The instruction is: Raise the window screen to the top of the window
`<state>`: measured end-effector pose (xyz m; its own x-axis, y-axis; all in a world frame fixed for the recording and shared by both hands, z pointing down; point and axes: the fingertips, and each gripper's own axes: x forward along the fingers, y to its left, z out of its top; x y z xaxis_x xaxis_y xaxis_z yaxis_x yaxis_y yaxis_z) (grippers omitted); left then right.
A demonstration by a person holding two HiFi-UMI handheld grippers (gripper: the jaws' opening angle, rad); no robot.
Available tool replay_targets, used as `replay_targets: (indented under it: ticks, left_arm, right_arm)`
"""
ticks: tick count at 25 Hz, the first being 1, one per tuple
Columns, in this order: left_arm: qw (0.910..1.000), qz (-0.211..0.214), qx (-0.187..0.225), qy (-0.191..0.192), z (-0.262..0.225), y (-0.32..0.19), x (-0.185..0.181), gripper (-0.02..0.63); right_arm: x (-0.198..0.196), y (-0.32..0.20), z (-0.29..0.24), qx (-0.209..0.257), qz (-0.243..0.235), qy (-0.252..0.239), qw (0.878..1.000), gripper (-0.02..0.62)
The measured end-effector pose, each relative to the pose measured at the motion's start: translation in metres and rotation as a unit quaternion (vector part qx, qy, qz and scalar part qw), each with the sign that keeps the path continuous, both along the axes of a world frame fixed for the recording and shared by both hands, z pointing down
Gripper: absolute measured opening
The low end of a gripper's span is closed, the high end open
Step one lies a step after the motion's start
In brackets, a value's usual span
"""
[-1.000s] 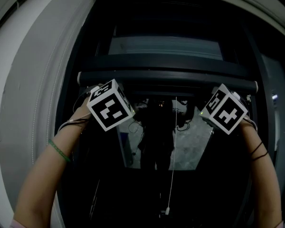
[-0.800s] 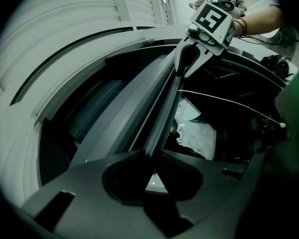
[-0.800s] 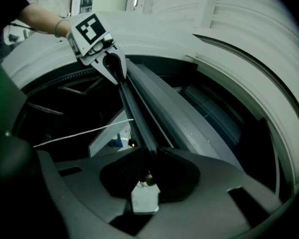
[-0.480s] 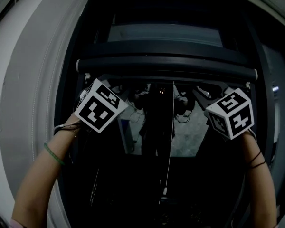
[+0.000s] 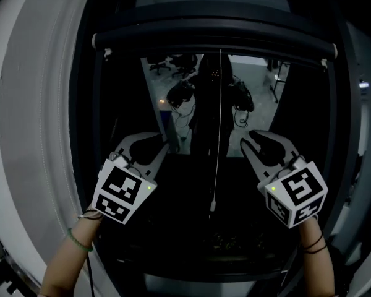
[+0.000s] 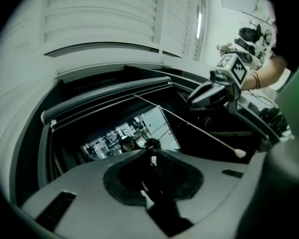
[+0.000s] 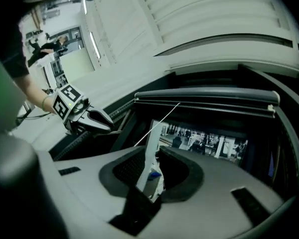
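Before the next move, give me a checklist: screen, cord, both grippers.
1. Screen bar up at the window's top: ok.
2. Bar fully seated in the housing: cannot tell.
3. Left gripper below the bar, not touching it, jaws together, empty: ok.
4. Right gripper below the bar, not touching it, jaws barely apart, empty: ok.
5. Pull cord hangs free between the grippers: ok.

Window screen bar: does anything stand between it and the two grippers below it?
Nothing visible does. The left gripper and right gripper are below the screen bar, with open space above each. Only the thin pull cord hangs from the bar's middle, between them.
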<state>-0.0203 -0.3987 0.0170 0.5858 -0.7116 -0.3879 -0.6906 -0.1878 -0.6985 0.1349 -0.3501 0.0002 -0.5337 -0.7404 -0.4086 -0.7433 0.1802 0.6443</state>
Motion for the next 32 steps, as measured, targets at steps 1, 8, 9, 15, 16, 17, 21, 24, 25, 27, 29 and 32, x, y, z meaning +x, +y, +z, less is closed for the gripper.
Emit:
replay_targets:
  ticks: [1,8,9,15,16,17,21,24,25,27,29,32]
  left_arm:
    - [0.9995,0.016,-0.017,0.019,0.02,0.005,0.001,0.06]
    - [0.9895,0.056,-0.1,0.088,0.162,0.049,0.013,0.06]
    - [0.9883,0.055,-0.108,0.093,0.18,0.058,0.015,0.06]
    - [0.9706,0.042,-0.195,0.134,0.287,0.111,0.011,0.06]
    - [0.9672,0.039,-0.21,0.137,0.304,0.117,0.01,0.06]
    - [0.9643,0.035,-0.223,0.138,0.319,0.124,0.01,0.06]
    - [0.953,0.025,-0.265,0.146,0.367,0.155,0.006,0.06]
    - [0.9374,0.026,-0.301,0.173,0.403,0.177,0.001,0.06]
    - [0.9332,0.026,-0.31,0.179,0.413,0.185,-0.002,0.06]
    - [0.926,0.025,-0.327,0.187,0.432,0.201,-0.008,0.06]
    - [0.9186,0.029,-0.344,0.193,0.448,0.22,-0.015,0.06]
    - [0.9074,0.039,-0.369,0.197,0.47,0.256,-0.029,0.06]
  right_arm:
    - [-0.001,0.003,0.018,-0.013,-0.007,-0.006,1.0,0.077]
    - [0.002,0.023,0.15,-0.088,-0.044,-0.053,0.994,0.077]
    - [0.002,0.028,0.169,-0.098,-0.046,-0.059,0.992,0.077]
    - [-0.02,0.065,0.287,-0.17,-0.064,-0.085,0.98,0.077]
    - [-0.025,0.071,0.304,-0.182,-0.067,-0.09,0.977,0.077]
    - [-0.03,0.077,0.319,-0.192,-0.072,-0.096,0.974,0.077]
    - [-0.044,0.103,0.366,-0.235,-0.082,-0.13,0.96,0.077]
    - [-0.053,0.128,0.394,-0.26,-0.076,-0.145,0.952,0.077]
    - [-0.056,0.136,0.403,-0.266,-0.071,-0.147,0.95,0.077]
    - [-0.062,0.154,0.419,-0.277,-0.059,-0.154,0.947,0.077]
    - [-0.068,0.172,0.436,-0.286,-0.047,-0.167,0.942,0.077]
    - [-0.088,0.208,0.453,-0.301,-0.039,-0.194,0.933,0.077]
